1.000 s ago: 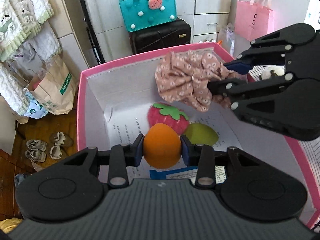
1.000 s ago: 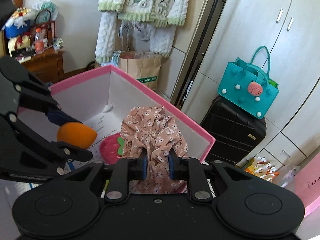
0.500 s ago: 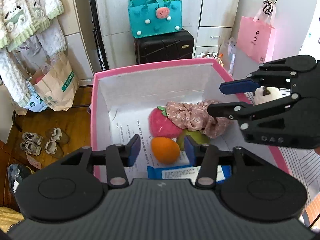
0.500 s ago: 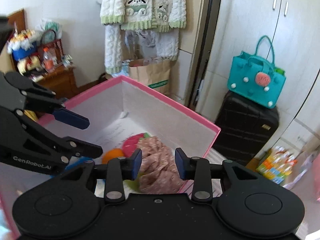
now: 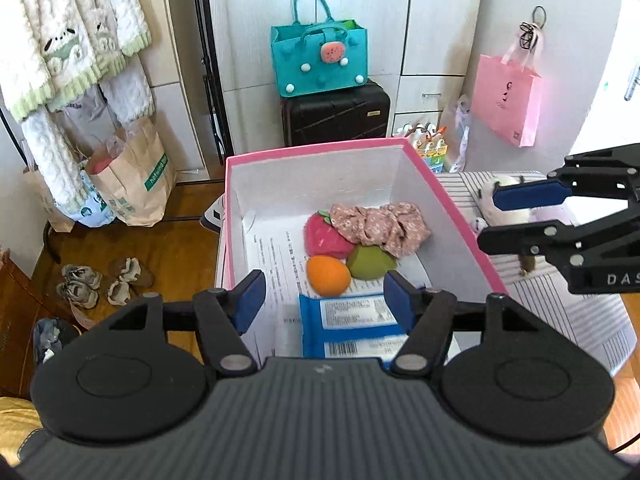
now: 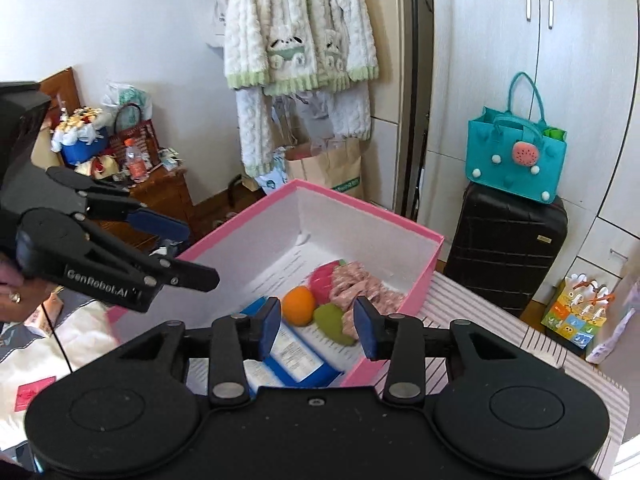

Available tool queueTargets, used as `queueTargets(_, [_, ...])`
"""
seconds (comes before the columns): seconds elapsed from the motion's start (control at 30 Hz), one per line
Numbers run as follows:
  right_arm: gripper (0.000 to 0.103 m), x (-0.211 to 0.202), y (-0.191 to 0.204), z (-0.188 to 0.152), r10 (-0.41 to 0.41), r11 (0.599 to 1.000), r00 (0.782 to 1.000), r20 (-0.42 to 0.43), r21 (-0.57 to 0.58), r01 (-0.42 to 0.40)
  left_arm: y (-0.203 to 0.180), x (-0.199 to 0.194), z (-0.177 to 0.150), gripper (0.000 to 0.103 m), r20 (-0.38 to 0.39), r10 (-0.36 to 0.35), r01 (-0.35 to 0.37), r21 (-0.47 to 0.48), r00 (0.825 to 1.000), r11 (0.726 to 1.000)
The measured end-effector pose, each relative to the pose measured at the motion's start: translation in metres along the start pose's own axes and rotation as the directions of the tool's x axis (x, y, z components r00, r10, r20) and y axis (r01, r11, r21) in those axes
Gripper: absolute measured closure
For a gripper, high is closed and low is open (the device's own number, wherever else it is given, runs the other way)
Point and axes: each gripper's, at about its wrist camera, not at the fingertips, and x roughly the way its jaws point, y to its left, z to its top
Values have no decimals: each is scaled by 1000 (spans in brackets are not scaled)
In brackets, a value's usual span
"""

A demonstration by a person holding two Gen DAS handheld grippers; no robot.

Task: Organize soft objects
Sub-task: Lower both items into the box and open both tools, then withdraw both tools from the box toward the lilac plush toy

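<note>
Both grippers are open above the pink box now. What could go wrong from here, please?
The floral pink fabric scrunchie lies draped over the green soft ball, so later items may pile unevenly. The right gripper hangs near the pink cardboard box rim and could bump it when reaching for the white plush toy.

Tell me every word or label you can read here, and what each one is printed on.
"GenRobot.AI": side of the left gripper, as the right wrist view shows it.
"DAS", cut off by the frame edge: body of the right gripper.
"hotwind", with more letters too small to read: green band on the brown paper bag.
Blue packet label and barcode: too small to read.
Printed sheet in the pink box: blurred.
</note>
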Motion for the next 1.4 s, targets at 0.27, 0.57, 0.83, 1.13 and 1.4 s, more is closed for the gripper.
queueTargets(0.27, [54, -35, 25, -10, 34, 998, 999, 18, -46, -33, -15, -42, -14, 39, -5, -15, 15, 46, 1000, 999])
queueTargets(0.57, [47, -89, 37, -30, 11, 996, 994, 107, -85, -2, -32, -83, -32, 33, 57, -37, 33, 68, 998, 997])
queueTargets(0.83, [42, -117, 39, -64, -21, 992, 991, 132, -119, 37, -54, -101, -60, 26, 103, -96, 85, 105, 990, 991])
queueTargets(1.13, [29, -131, 33, -95, -69, 990, 990, 120, -113, 83, -86, -103, -89, 17, 161, -96, 65, 188, 982, 980])
queueTargets(1.4, [13, -126, 14, -135, -79, 995, 993, 84, -54, 84, -112, -92, -105, 14, 159, -179, 145, 201, 971, 969])
